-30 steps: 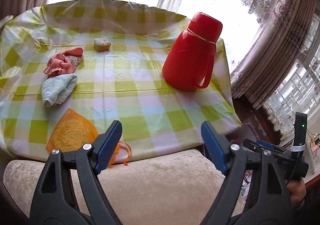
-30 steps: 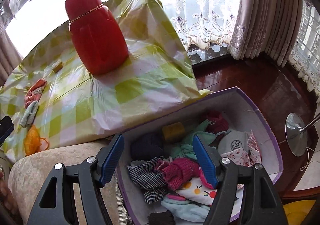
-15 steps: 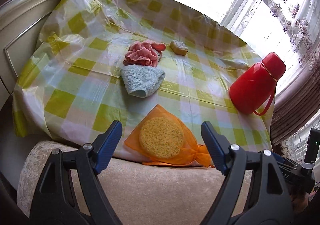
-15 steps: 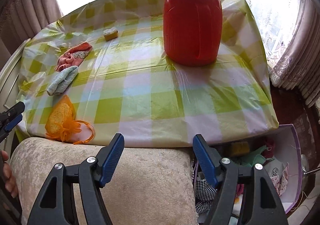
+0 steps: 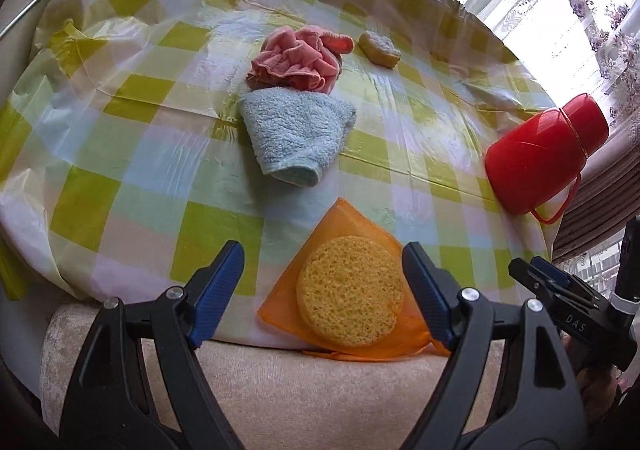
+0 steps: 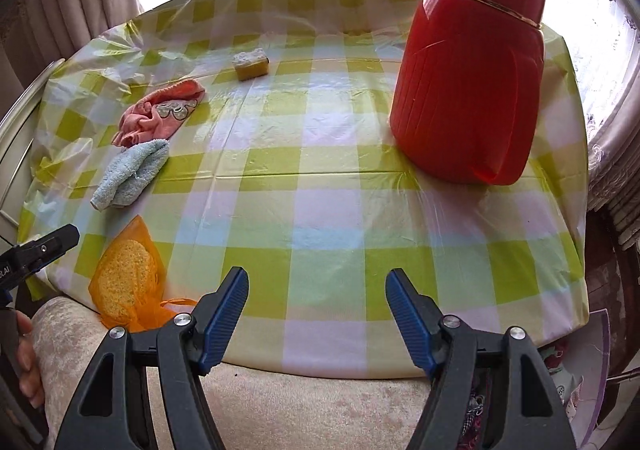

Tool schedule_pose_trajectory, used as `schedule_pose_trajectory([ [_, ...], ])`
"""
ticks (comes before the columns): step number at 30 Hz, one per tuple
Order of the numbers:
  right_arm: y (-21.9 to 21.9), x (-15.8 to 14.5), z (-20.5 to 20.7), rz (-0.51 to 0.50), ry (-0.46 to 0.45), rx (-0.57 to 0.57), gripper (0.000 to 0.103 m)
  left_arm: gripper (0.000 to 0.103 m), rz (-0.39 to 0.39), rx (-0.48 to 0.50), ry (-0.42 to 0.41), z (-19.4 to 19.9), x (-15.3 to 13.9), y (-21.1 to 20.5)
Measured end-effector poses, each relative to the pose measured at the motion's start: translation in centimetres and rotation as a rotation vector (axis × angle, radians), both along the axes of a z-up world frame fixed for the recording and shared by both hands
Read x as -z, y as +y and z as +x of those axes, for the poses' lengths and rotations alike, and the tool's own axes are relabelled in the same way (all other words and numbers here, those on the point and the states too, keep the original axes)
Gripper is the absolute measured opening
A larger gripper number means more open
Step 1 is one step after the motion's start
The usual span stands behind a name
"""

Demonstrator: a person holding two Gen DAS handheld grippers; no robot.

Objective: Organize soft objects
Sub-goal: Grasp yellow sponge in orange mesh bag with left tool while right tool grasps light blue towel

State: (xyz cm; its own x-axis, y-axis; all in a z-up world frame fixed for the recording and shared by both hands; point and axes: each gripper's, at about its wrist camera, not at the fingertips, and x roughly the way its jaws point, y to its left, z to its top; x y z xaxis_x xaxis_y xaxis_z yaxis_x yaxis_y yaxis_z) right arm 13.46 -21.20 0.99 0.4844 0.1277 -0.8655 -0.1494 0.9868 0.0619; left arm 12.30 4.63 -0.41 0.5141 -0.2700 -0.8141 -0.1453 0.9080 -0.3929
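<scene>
Your left gripper has its blue-padded jaws standing wide apart with nothing between the pads, tilted down at the near edge of the counter. Just beyond its tips, offset towards the right-hand jaw, lies the round yellow sponge disc inside its orange mesh drawstring pouch. The disc has no long axis, but the pouch does: its pointed corner runs away from you towards the middle of the green-and-white checked plastic cloth, and its gathered end hangs over the near edge onto the beige velvet cushion.

Your right gripper is likewise parted and empty, and under it there is only bare cloth. From that side the pouch lies well off to the left, close by your other tool, so the left hand is clearly the nearer one, I judge.

Farther out sit the folded pale blue terry cloth, the crumpled pink cloth touching its far side, and a small yellow sponge block beyond. The tall red plastic flask stands to the right, well apart.
</scene>
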Motion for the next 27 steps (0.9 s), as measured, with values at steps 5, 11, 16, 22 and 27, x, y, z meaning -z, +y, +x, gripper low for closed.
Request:
schedule_pose_trajectory([
  [5, 2.2, 0.7, 1.8, 0.005, 0.015, -0.053, 0.072, 0.083, 0.031, 0.108, 0.077, 0.9, 1.2, -2.0],
  [11, 4.3, 0.5, 4.5, 0.008, -0.004, -0.092, 0.072, 0.089, 0.122, 0.212, 0.146, 1.9, 2.1, -4.6],
  [16, 5.0, -0.1, 6.7, 0.024, -0.027, -0.086, 0.072, 0.093, 0.228, 0.301, 0.189, 2.4, 2.8, -6.9],
  [22, 5.9, -0.5, 8.2, 0.037, -0.041, -0.087, 0.074, 0.084, 0.378, 0.325, 0.177, 2.7, 3.3, -8.8],
  [27, 7.9, -0.4, 8.9, 0.056, -0.037, -0.127, 0.075, 0.083, 0.332, 0.286, 0.154, 2.3, 2.9, -7.8],
])
